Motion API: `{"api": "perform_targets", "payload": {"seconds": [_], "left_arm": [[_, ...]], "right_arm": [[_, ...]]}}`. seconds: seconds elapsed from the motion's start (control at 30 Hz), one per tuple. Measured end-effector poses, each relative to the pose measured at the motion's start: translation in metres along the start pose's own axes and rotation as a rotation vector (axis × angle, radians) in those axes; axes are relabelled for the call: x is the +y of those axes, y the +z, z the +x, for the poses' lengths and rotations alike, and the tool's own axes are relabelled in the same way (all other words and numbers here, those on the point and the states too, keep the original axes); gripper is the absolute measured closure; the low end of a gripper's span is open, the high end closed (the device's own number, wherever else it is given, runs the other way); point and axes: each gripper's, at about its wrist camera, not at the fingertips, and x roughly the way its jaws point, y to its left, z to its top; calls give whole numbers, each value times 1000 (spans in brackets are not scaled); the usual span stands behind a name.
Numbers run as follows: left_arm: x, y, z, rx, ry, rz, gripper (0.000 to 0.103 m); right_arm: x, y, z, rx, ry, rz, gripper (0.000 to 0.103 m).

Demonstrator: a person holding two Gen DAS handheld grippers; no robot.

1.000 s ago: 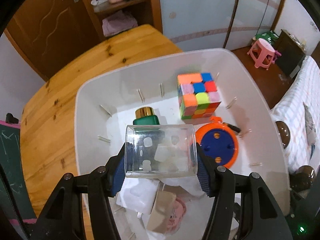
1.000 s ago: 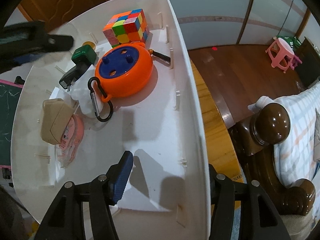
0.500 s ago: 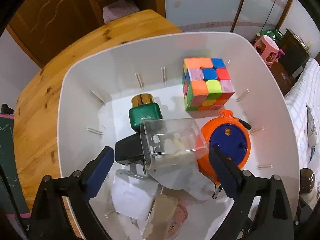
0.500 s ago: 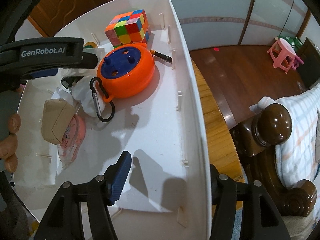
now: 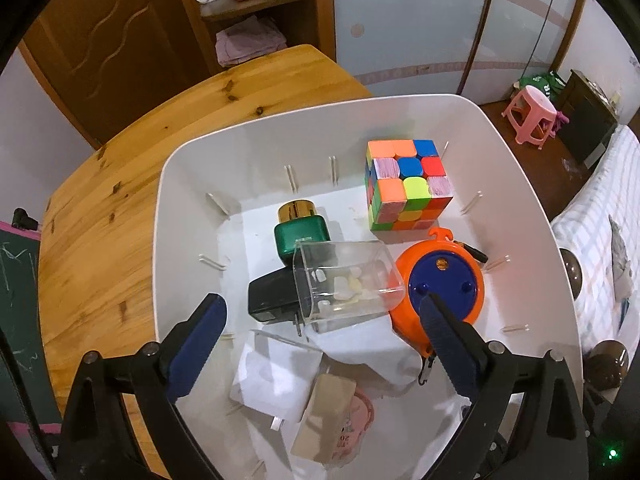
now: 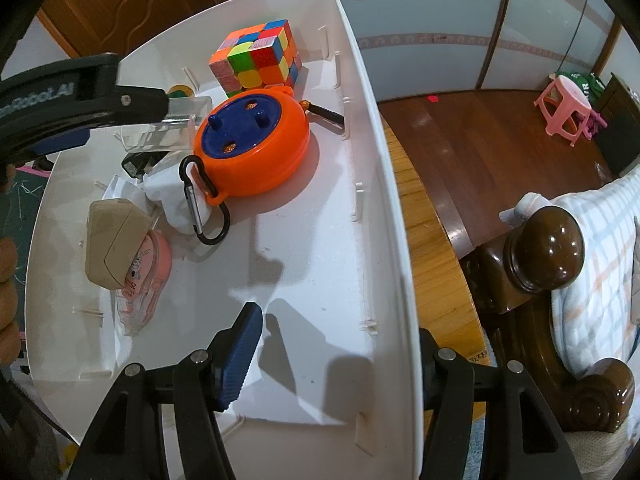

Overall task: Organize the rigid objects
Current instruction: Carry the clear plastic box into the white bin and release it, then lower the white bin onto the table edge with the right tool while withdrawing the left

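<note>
— Since the first earlier picture, the clear plastic box (image 5: 344,280) has left the left gripper (image 5: 322,320) and now lies on its side in the white bin (image 5: 188,208). The jaws have just been opening, and nothing is pressed between them now.

— So the left fingers are spread?

— Wide apart, above the bin, with the clear box lying ahead of them and untouched. It rests against the green bottle with a gold cap (image 5: 301,229) and partly on a black charger (image 5: 272,294), and its far end touches the orange and blue reel (image 5: 440,280).

— And the right gripper (image 6: 332,356)?

— It straddles the bin's right wall: the left blue pad (image 6: 240,356) is inside the bin, the other finger is outside and its pad is hidden by the wall. Whether the pads press on the wall, I cannot tell.

— What else is in the bin?

— A colour cube (image 5: 406,186) stands near the far wall, just behind the reel. A black carabiner (image 6: 204,204) hangs off the reel's near edge. Nearer the left side lie a tan box (image 6: 114,246) on top of a pink packet (image 6: 146,280), a white plug (image 5: 276,376) and some white cloth (image 6: 172,196).

— Where does the bin stand?

— On a wooden table (image 5: 100,216). Fingers of a hand (image 6: 8,280) show at the left edge of the right wrist view.
</note>
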Motion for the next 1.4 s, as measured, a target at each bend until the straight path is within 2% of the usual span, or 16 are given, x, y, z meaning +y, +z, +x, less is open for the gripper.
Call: {"api": "perform_targets", "payload": {"seconds": [0.2, 0.77, 1.13, 1.4], "left_arm": [[2, -5, -13, -37, 27, -8, 5], [21, -37, -60, -98, 23, -81, 5], [48, -74, -106, -161, 36, -166, 5], [82, -107, -139, -186, 77, -266, 5]], "right_arm": [[0, 0, 0, 1, -3, 0, 39], [7, -11, -19, -23, -35, -10, 39], [5, -18, -72, -162, -90, -14, 39], [33, -19, -110, -249, -79, -104, 39]]}}
